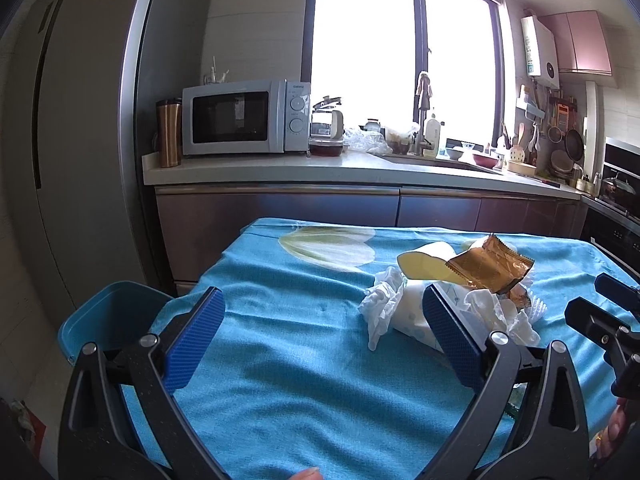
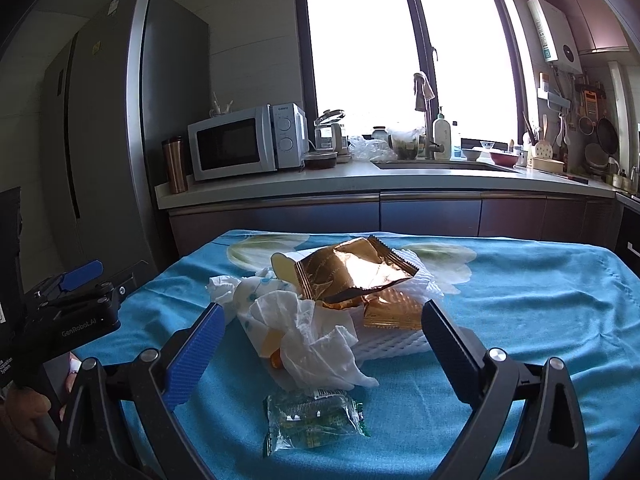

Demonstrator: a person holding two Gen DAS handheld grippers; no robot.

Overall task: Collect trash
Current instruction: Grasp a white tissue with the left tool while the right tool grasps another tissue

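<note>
A pile of trash lies on the blue tablecloth [image 2: 520, 312]: a gold foil wrapper [image 2: 352, 268], crumpled white tissues [image 2: 316, 340], a white foam net [image 2: 400, 340] and a small green clear wrapper [image 2: 312, 420] nearest me. In the left wrist view the gold wrapper [image 1: 488, 268] and tissues [image 1: 384, 304] lie to the right. My left gripper [image 1: 320, 320] is open and empty over bare cloth, left of the pile. My right gripper [image 2: 320, 320] is open and empty, its fingers on either side of the pile, held above the table.
A blue bin [image 1: 108, 316] stands beside the table's left edge. Behind the table is a kitchen counter [image 2: 320, 180] with a microwave [image 2: 240, 144], a sink and utensils. A fridge [image 2: 120, 120] stands at the left.
</note>
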